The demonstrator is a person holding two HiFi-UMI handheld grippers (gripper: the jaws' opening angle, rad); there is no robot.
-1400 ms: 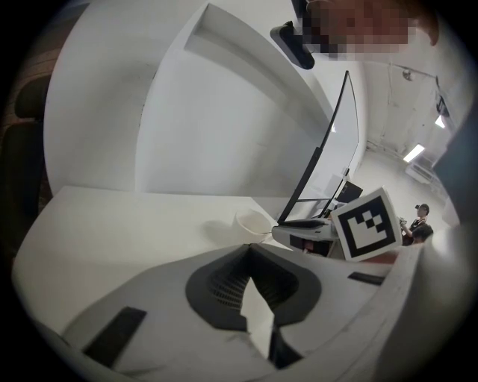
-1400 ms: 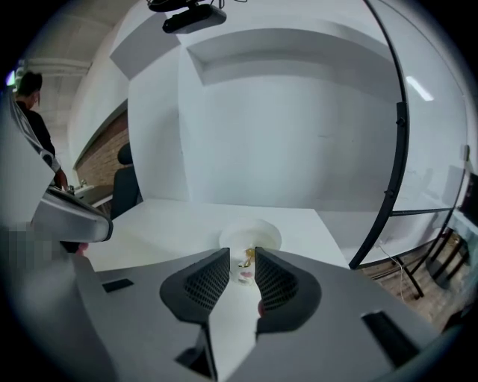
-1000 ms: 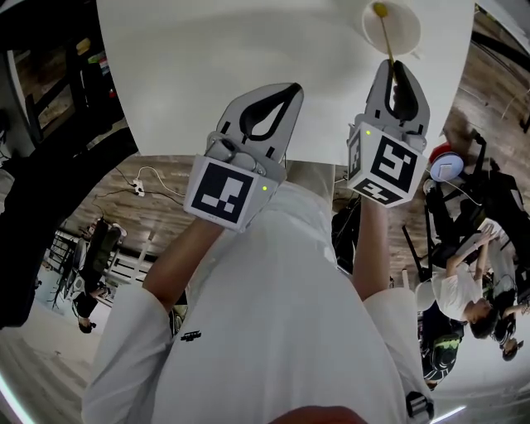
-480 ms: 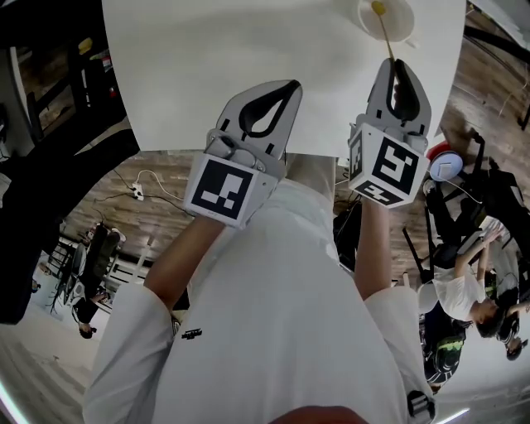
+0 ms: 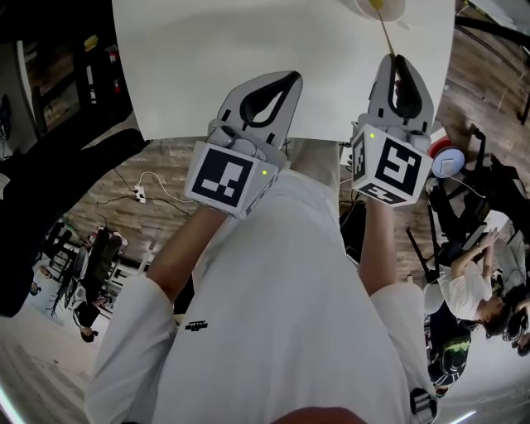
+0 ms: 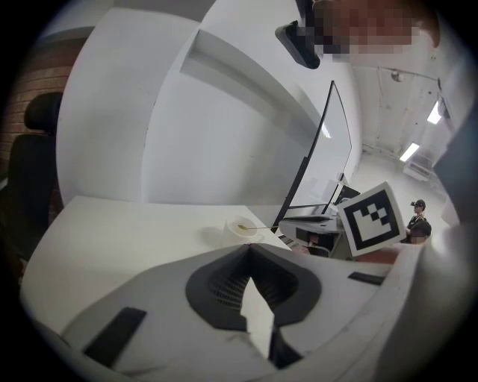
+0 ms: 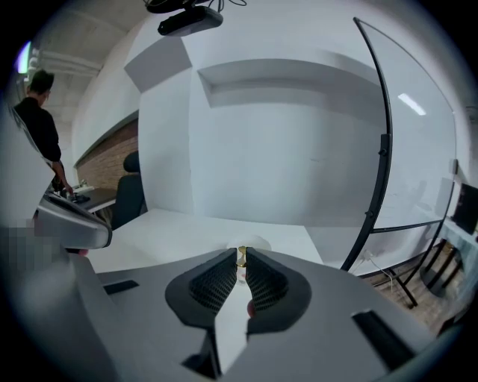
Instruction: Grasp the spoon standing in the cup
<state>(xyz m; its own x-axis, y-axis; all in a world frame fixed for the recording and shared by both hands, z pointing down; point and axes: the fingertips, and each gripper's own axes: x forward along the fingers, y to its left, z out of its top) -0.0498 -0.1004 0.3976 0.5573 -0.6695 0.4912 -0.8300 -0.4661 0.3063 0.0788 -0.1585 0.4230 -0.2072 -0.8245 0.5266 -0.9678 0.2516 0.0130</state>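
Observation:
A white cup [image 5: 383, 7] stands at the table's far right, cut off by the top edge of the head view. A thin gold spoon [image 5: 384, 33] leans out of it toward me. My right gripper [image 5: 397, 58] is shut on the end of the spoon's handle; in the right gripper view the gold handle [image 7: 241, 256] shows pinched between the closed tips, with the cup [image 7: 252, 243] just behind. My left gripper [image 5: 291, 76] hovers over the table's near edge, shut and holding nothing. From the left gripper view the cup [image 6: 240, 228] and spoon [image 6: 261, 227] lie ahead to the right.
The white table [image 5: 248, 50] fills the top of the head view. A curved black pole [image 7: 382, 149] rises at the table's right. People, chairs and gear stand on the floor at the right [image 5: 472, 290]. A black chair [image 7: 128, 195] sits at the left.
The table and cup have slid toward the top of the head view. Both grippers keep their places, and the right one stays shut on the spoon handle.

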